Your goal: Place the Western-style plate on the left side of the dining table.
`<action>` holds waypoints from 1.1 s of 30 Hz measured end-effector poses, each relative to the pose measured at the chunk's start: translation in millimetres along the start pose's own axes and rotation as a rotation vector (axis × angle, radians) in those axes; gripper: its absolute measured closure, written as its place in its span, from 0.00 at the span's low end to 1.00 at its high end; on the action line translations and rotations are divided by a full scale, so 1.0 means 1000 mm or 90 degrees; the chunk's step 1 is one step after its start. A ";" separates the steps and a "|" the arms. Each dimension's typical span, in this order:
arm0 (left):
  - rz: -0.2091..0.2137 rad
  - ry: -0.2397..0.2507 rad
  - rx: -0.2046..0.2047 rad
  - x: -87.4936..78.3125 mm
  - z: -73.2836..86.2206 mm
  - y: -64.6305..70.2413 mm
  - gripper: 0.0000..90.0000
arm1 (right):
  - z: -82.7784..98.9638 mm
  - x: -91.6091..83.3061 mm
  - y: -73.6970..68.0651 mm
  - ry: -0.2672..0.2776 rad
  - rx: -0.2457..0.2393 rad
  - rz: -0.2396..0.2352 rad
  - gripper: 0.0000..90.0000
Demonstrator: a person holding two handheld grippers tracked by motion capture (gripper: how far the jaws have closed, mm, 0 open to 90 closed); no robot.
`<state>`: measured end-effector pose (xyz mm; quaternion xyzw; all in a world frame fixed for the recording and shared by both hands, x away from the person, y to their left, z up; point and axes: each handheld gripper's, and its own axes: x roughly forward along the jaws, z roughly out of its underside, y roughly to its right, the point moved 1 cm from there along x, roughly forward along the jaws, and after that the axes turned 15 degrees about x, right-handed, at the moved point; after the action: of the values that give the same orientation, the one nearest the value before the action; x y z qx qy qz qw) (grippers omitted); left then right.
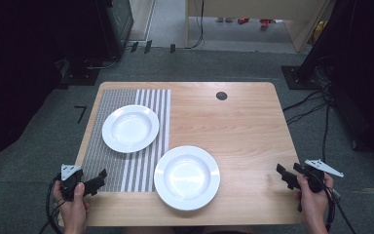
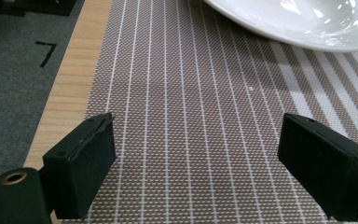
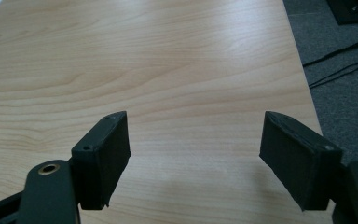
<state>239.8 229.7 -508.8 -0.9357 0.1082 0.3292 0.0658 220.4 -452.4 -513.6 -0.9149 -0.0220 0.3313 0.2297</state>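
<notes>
Gaping empty at lower left, the left hand-held gripper (image 1: 99,178) sits beside a plate (image 1: 187,177); the right hand-held gripper (image 1: 283,174), lower right, gapes empty over the bench (image 1: 243,122).

- Two plates, one on the placemat (image 1: 130,128) and one beside it (image 1: 187,177): glossy white ceramic.
- Placemat (image 2: 191,116): coarse woven, matt.
- Table (image 3: 168,70): smooth light wood grain.
- Gripper pads (image 3: 103,158): matt black.

One white deep plate (image 1: 130,128) lies upright on the striped mat (image 1: 97,141); the other plate (image 1: 187,177) sits near the worktop front edge.
</notes>
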 end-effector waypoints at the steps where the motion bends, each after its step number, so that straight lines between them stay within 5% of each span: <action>1: -0.001 -0.001 0.003 0.001 0.001 -0.001 0.13 | 0.001 0.000 0.002 -0.001 0.001 0.004 0.27; 12: -0.025 -0.022 0.020 0.002 0.009 -0.009 0.14 | 0.011 0.002 0.009 -0.014 -0.013 0.036 0.27; 24: -0.032 -0.051 0.063 0.007 0.012 0.000 0.14 | 0.020 0.005 0.002 -0.015 -0.066 0.072 0.25; 28: -0.043 -0.055 0.070 0.008 0.012 0.002 0.14 | 0.023 0.007 -0.004 -0.021 -0.105 0.099 0.23; 33: -0.047 -0.055 0.075 0.008 0.013 0.003 0.14 | 0.024 0.007 -0.005 -0.023 -0.107 0.098 0.23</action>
<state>237.9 228.1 -524.1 -0.9186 0.0900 0.3596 0.1371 211.9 -436.8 -531.9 -0.9237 0.0161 0.3615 0.1257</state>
